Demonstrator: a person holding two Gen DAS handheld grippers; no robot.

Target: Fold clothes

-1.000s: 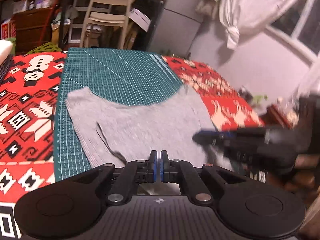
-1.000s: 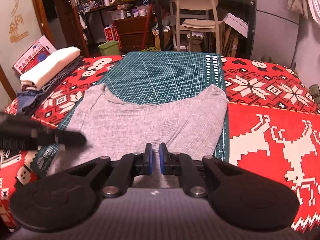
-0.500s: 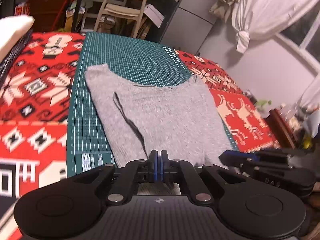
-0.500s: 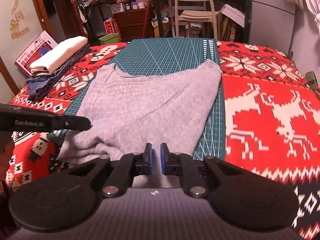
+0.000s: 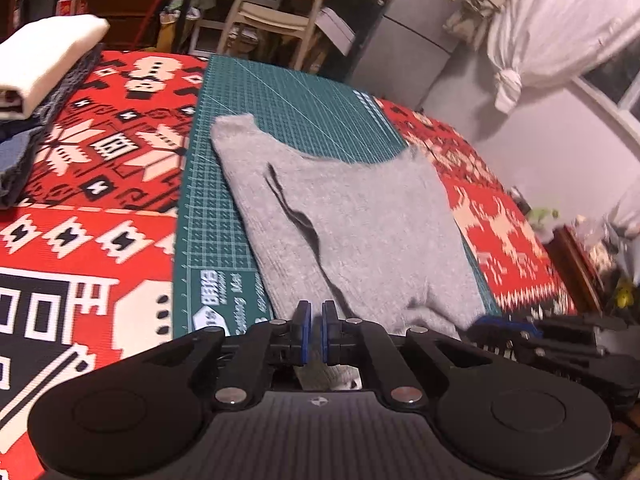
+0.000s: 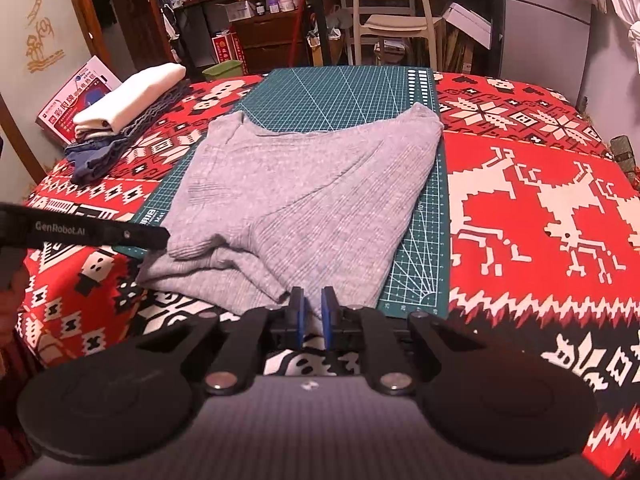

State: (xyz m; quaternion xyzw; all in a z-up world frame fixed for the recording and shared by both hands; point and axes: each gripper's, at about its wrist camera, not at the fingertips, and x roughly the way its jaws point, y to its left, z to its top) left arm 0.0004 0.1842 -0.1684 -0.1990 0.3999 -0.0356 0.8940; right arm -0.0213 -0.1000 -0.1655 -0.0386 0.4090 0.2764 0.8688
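grey knit: garment [image 5: 352, 232] dragged nearer, near hem bunched just ahead of both grippers.
left gripper [image 5: 313, 330]: jaws opening, cloth between.
right gripper [image 6: 313, 320]: pinching hem.
task: spreading done; fold not begun.

Grey ribbed garment [image 6: 304, 184] lies rumpled on green mat [image 6: 352, 84].

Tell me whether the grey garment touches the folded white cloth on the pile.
Apart. In the right wrist view, the grey garment lies on the green cutting mat, and bare red patterned cover separates it from the folded white cloth on the pile.
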